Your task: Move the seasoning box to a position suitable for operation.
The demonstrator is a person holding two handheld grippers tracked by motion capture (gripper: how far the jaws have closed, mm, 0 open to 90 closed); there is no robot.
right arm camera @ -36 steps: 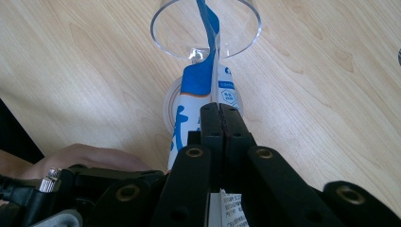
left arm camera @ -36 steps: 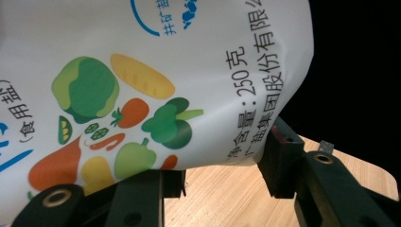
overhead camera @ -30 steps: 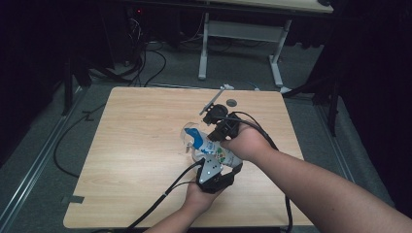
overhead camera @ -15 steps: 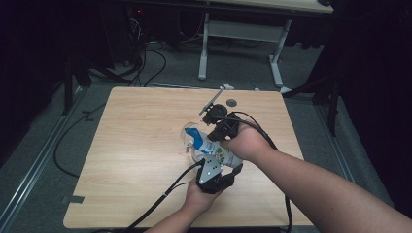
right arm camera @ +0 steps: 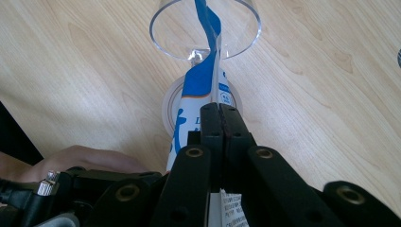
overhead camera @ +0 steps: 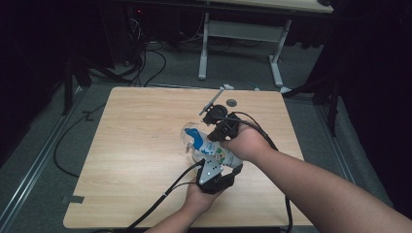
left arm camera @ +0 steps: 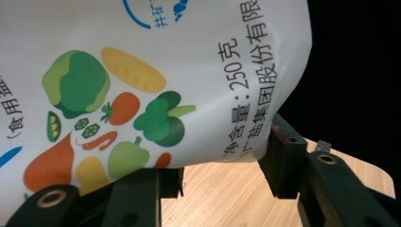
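Observation:
A white salt bag [overhead camera: 217, 151] printed with vegetables [left arm camera: 142, 85] is held tilted over the middle of the wooden table. My left gripper [overhead camera: 217, 180] [left arm camera: 222, 163] grips its lower body, one jaw on each side of it. My right gripper [overhead camera: 217, 127] [right arm camera: 220, 113] is shut flat on the bag's blue top strip [right arm camera: 201, 78]. The strip's tip pokes into the mouth of a clear cup [overhead camera: 190, 136] [right arm camera: 165, 42] that stands on the table just left of the bag.
A grey stick-like tool [overhead camera: 214, 99], a dark round piece [overhead camera: 217, 110] and a small dark disc [overhead camera: 231, 102] lie near the table's far edge. The table [overhead camera: 136, 145] is bare wood to the left. Cables trail off the near edge [overhead camera: 160, 204].

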